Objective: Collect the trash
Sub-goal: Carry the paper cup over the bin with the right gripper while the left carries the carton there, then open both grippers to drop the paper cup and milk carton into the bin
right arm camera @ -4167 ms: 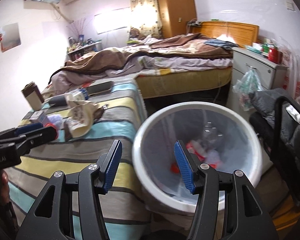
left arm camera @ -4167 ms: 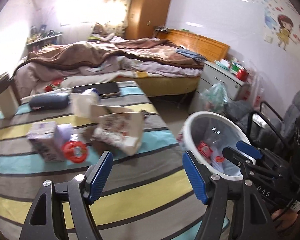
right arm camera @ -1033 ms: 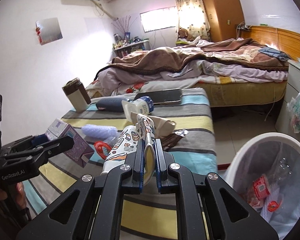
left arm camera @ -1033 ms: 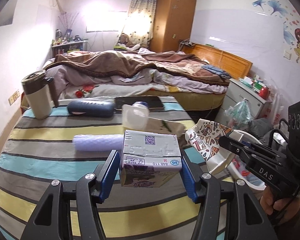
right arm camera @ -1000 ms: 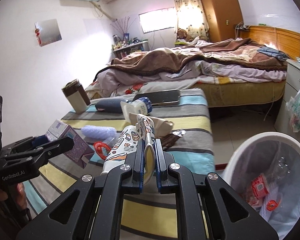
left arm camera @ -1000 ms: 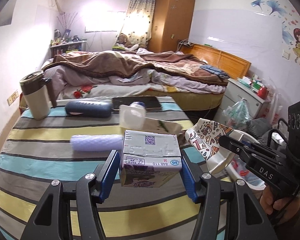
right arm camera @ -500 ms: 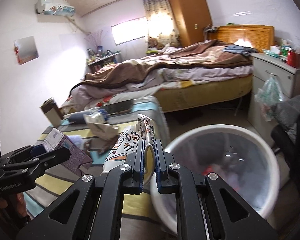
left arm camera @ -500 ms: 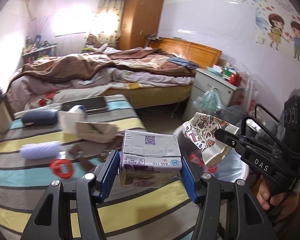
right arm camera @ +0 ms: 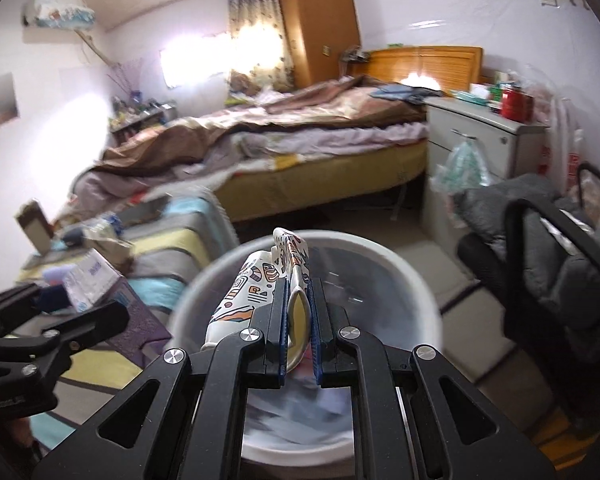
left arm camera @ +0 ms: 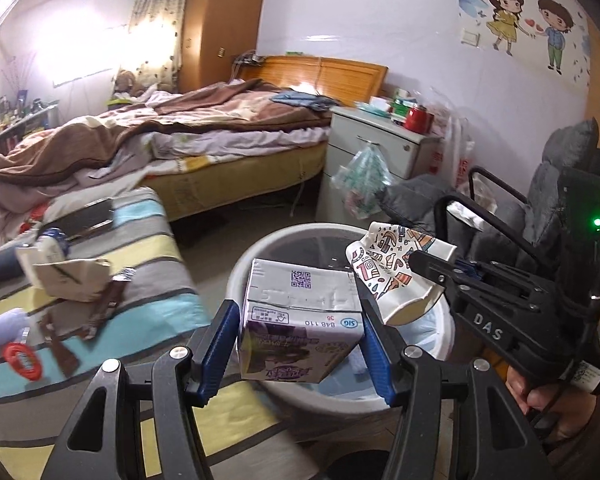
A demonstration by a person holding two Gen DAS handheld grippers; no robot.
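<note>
My left gripper (left arm camera: 296,344) is shut on a purple and white milk carton (left arm camera: 300,320) and holds it over the near rim of the white trash bin (left arm camera: 276,240). My right gripper (right arm camera: 298,320) is shut on a crushed patterned paper cup (right arm camera: 256,284) and holds it above the mouth of the bin (right arm camera: 416,276). The cup also shows in the left wrist view (left arm camera: 392,268), over the bin's right side. Some trash lies in the bin's bottom, blurred.
A striped table (left arm camera: 156,276) at the left carries a paper bag (left arm camera: 68,276), a red wrapper (left arm camera: 22,360), dark wrappers (left arm camera: 100,312) and a bottle (left arm camera: 52,240). A black chair with grey cushions (right arm camera: 556,264) stands right of the bin. A bed and a nightstand (left arm camera: 376,148) are behind.
Both grippers have swung right from over the table to over the trash bin, still holding the carton and the cup.
</note>
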